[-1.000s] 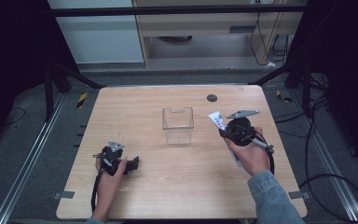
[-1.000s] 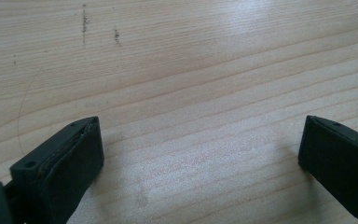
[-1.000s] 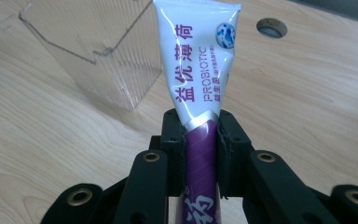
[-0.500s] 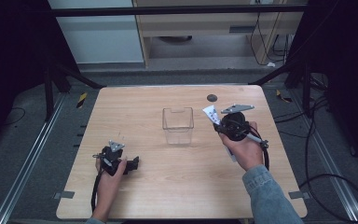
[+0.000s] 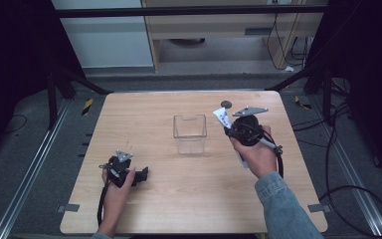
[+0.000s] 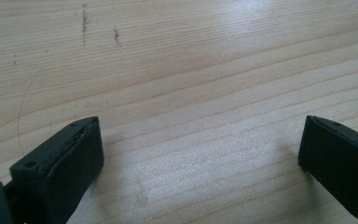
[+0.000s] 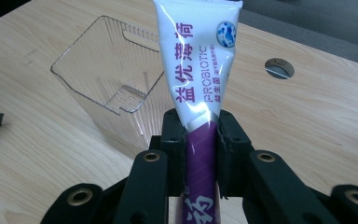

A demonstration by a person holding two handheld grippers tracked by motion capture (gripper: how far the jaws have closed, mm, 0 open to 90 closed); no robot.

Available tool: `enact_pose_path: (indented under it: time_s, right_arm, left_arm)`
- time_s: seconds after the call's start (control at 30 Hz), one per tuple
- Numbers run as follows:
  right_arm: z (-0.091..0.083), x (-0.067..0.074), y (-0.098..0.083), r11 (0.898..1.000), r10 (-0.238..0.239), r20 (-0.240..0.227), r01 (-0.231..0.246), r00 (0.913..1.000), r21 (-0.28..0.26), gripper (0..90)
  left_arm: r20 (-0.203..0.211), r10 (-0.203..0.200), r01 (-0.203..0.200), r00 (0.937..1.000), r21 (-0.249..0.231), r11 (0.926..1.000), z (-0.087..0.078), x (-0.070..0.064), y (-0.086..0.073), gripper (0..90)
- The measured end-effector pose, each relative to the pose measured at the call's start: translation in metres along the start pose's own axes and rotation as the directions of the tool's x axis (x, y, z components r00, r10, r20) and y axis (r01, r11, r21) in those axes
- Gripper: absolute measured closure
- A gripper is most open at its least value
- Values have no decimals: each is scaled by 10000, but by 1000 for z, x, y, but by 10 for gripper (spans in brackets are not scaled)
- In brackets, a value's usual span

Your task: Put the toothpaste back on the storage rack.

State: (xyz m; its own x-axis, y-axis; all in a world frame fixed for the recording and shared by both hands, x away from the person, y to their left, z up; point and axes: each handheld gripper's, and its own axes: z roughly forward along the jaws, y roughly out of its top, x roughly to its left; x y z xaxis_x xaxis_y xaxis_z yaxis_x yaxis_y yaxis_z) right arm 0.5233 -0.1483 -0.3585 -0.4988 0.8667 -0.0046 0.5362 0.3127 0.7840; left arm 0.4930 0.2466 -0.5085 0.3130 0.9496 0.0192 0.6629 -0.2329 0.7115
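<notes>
My right gripper (image 7: 200,135) is shut on a white and purple toothpaste tube (image 7: 196,65), whose flat crimped end points away from the jaws. In the high view the right gripper (image 5: 230,126) holds the tube (image 5: 222,117) above the table, just right of a clear plastic box (image 5: 189,133) that stands open-topped at the table's middle. The same clear box (image 7: 116,88) lies ahead and left of the tube in the right gripper view. My left gripper (image 5: 142,174) rests low on the table's front left, open, its black fingers (image 6: 70,158) wide apart over bare wood.
The light wooden table (image 5: 144,114) has a round cable hole (image 5: 226,103) near its far edge, right of the box. Dark floor, metal rails and cables surround the table. A cable (image 5: 280,159) trails from the right gripper.
The right gripper has carried the tube left and away from the person, closer to the clear box, and a little higher. The left gripper has stayed where it was.
</notes>
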Motion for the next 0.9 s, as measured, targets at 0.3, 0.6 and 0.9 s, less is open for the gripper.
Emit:
enact_pose_path:
  time_s: [0.3,0.6,0.9]
  right_arm:
    - [3,8,11,9993,98,46,-96,9999,-374,759]
    - [3,18,28,9969,64,-6,-64,10000,-789,758]
    - [12,32,49,9929,21,-261,-52,9997,-1188,758]
  left_arm:
    - [-1,2,-2,10000,-1,10000,0,0,0,0]
    - [-3,15,-15,10000,10,10000,0,0,0,0]
    - [20,38,-38,10000,7,10000,0,0,0,0]
